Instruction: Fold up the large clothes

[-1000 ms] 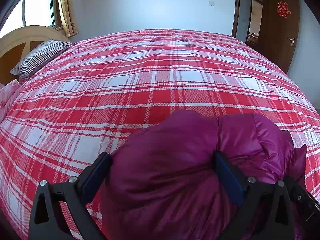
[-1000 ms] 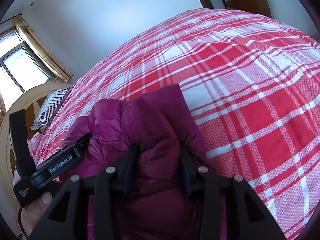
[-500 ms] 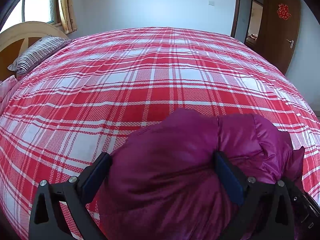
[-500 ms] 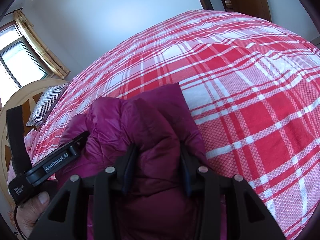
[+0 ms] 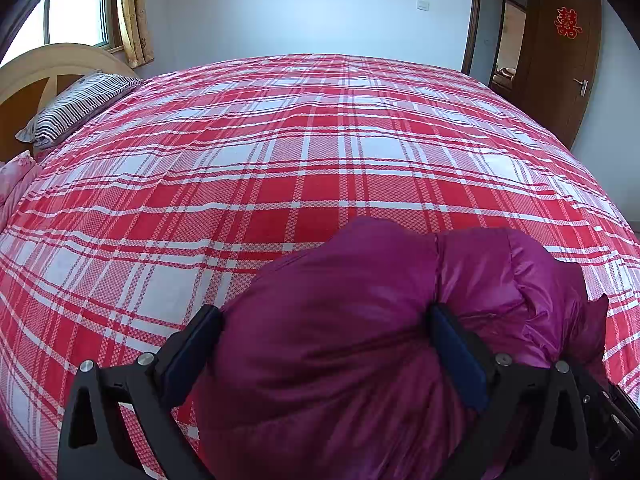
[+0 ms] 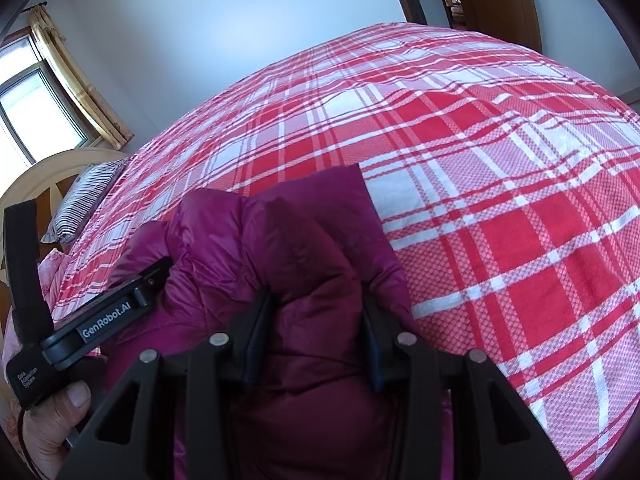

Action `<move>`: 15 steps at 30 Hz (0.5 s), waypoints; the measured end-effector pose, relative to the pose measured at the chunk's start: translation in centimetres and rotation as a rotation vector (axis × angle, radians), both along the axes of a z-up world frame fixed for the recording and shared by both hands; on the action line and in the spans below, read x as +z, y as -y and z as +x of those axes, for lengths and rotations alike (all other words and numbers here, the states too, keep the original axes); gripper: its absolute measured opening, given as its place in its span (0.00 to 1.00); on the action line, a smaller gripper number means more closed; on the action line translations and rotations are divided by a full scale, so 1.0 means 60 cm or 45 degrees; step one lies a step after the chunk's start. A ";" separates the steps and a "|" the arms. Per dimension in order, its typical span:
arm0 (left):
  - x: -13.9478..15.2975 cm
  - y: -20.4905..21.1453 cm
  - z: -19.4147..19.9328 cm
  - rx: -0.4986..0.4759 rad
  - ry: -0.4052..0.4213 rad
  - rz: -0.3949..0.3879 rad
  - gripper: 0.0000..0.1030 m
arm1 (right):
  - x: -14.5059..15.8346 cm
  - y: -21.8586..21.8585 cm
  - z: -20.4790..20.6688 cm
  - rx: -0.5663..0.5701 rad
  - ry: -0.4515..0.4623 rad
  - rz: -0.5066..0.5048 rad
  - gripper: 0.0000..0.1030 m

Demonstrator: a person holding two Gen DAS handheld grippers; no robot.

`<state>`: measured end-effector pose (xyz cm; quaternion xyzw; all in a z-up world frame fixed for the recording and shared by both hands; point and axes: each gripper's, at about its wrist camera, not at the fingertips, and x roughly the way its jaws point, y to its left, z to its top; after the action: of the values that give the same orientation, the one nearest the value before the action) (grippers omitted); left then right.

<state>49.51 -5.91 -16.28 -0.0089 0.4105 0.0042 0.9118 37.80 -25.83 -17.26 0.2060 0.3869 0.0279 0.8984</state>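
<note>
A magenta puffer jacket (image 5: 360, 320) is bunched up over the near edge of the red plaid bed (image 5: 280, 160). My left gripper (image 5: 324, 332) has its jaws wide apart around a thick fold of the jacket, pressed against both pads. My right gripper (image 6: 316, 312) is shut on another thick fold of the same jacket (image 6: 288, 248). The left gripper also shows in the right wrist view (image 6: 100, 320), at the jacket's left side, held by a hand. The jacket's lower part is hidden below both views.
A striped pillow (image 5: 76, 108) lies at the wooden headboard (image 5: 40, 76) on the far left. A window with yellow curtains (image 5: 132, 12) is behind it. A brown door (image 5: 564, 56) stands open at the far right. The plaid bedspread stretches ahead.
Both grippers have kept their hold on the jacket and lifted slightly toward the bed; the view tilts up a little, showing more wall and headboard.
</note>
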 end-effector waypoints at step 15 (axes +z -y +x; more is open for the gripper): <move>0.000 0.000 0.000 -0.003 0.002 -0.002 0.99 | -0.003 -0.003 0.003 0.009 -0.013 -0.020 0.42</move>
<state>49.51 -5.90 -16.29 -0.0093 0.4098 0.0028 0.9121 37.97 -25.64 -17.41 0.1976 0.3925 0.0271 0.8979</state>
